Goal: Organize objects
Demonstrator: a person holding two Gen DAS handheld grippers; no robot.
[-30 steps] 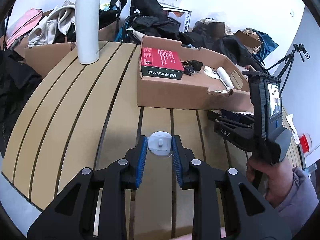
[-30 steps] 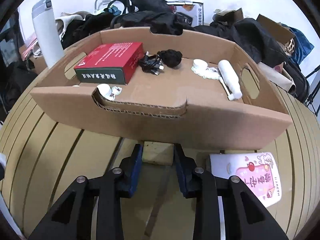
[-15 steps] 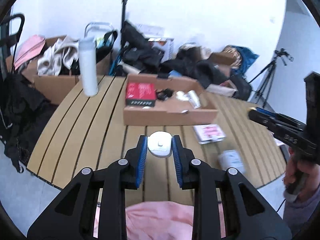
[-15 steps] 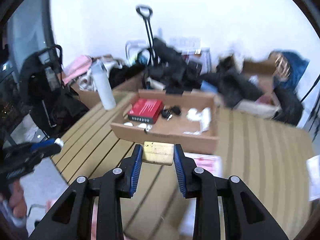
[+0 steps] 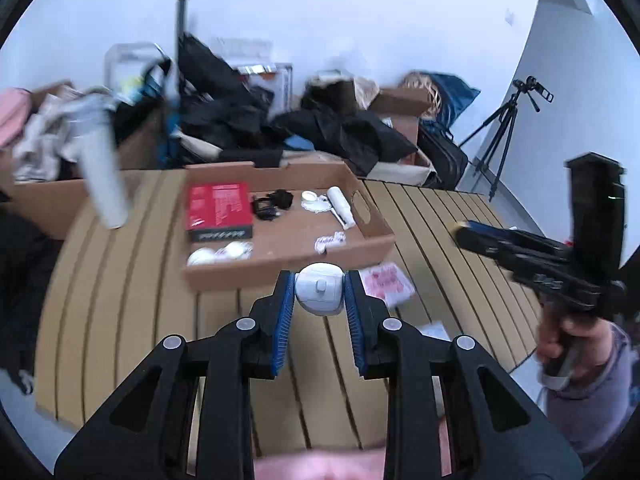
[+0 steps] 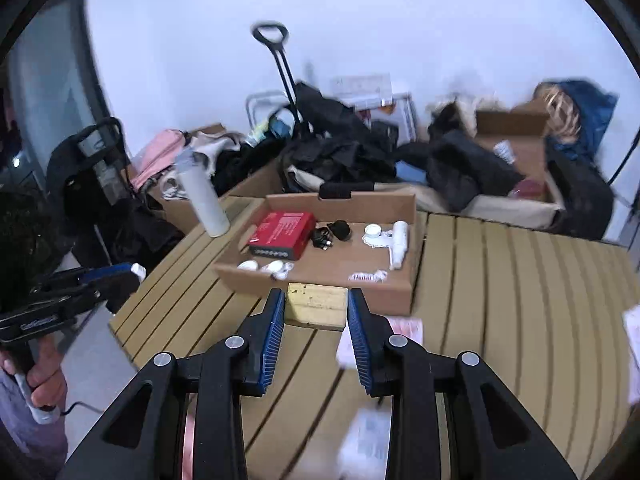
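Note:
My left gripper (image 5: 320, 294) is shut on a small white rounded device (image 5: 319, 289) and holds it in the air above the slatted wooden table (image 5: 132, 300). My right gripper (image 6: 316, 307) is shut on a flat yellowish block (image 6: 317, 305), also lifted clear of the table. Ahead of both lies a shallow cardboard tray (image 5: 372, 240) (image 6: 320, 286) with a red box (image 5: 219, 210) (image 6: 282, 234), a black cable bundle (image 5: 272, 204), a white tube (image 5: 341, 206) and small white pieces. Each gripper shows in the other's view, held by a hand (image 5: 560, 332) (image 6: 40, 376).
A tall white bottle (image 5: 102, 176) (image 6: 202, 196) stands left of the tray. A pink-printed card (image 5: 386, 284) and other papers (image 6: 368, 432) lie on the table in front. Boxes, dark clothes and bags pile up behind (image 6: 360, 152). A tripod (image 5: 504, 132) stands at the right.
Both grippers have risen well above the table with their objects still clamped. The tray and table now look smaller and farther below; the views are motion-blurred.

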